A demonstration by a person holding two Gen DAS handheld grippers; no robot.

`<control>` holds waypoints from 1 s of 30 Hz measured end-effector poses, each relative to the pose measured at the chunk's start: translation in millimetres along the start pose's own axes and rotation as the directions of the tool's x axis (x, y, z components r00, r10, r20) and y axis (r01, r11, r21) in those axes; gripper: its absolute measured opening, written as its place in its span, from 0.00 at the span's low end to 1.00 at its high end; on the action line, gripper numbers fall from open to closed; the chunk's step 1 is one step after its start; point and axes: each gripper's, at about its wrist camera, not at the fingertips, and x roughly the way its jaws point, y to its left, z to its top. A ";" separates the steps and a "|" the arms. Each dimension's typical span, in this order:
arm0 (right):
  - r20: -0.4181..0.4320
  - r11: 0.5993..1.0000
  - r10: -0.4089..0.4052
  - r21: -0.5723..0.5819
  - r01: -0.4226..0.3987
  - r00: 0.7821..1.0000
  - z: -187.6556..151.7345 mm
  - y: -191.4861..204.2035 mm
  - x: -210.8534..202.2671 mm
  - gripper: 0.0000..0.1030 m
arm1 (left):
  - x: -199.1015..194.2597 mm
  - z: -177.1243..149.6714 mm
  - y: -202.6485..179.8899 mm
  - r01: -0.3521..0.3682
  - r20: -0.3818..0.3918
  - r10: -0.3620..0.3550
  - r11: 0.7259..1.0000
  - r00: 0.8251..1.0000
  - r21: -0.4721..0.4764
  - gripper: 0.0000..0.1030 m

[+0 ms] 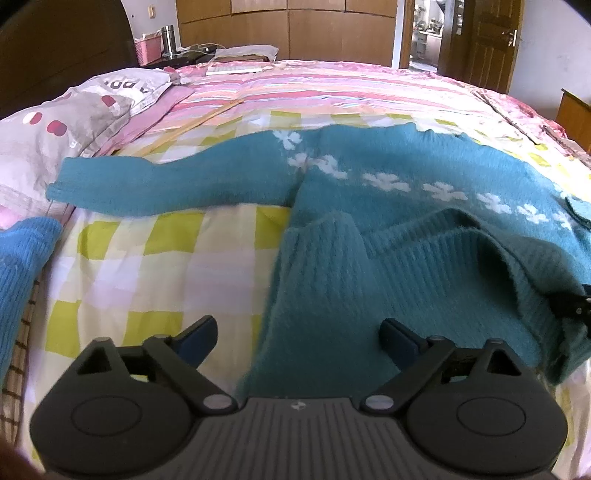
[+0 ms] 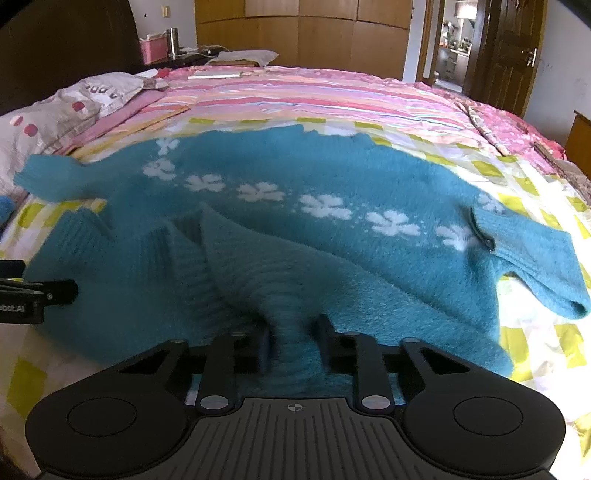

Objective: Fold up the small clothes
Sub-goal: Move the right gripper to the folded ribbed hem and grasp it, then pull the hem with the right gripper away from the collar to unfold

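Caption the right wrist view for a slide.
Right claw pinches the teal sweater's near hem on a checked bedspread.

Both wrist views close, angled down over the bed's [image 1: 155, 273] near edge toward the far edge; shared: teal sweater [image 2: 295, 206], wardrobe [image 1: 295, 29].

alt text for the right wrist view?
The right claw is shut on a bunched fold of a teal sweater with white flowers, spread on a checked bedsheet. The left claw pokes in at the left edge.
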 end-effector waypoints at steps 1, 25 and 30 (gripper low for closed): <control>-0.001 1.000 0.006 0.002 -0.006 1.000 0.0 -1.5 -1.7 0.16 | -0.6 0.2 0.5 0.011 0.000 -0.011 1.000 1.000 0.003 0.90; -0.072 0.990 0.119 -0.064 -0.123 0.990 -40.1 -43.5 -106.0 0.06 | -76.2 -50.2 6.3 0.161 0.012 -0.162 0.984 0.987 0.078 0.40; -0.105 0.991 0.091 -0.093 -0.101 0.990 -56.8 -53.8 -124.6 0.06 | -97.0 -72.0 4.4 0.184 0.000 -0.185 0.978 0.983 0.102 0.40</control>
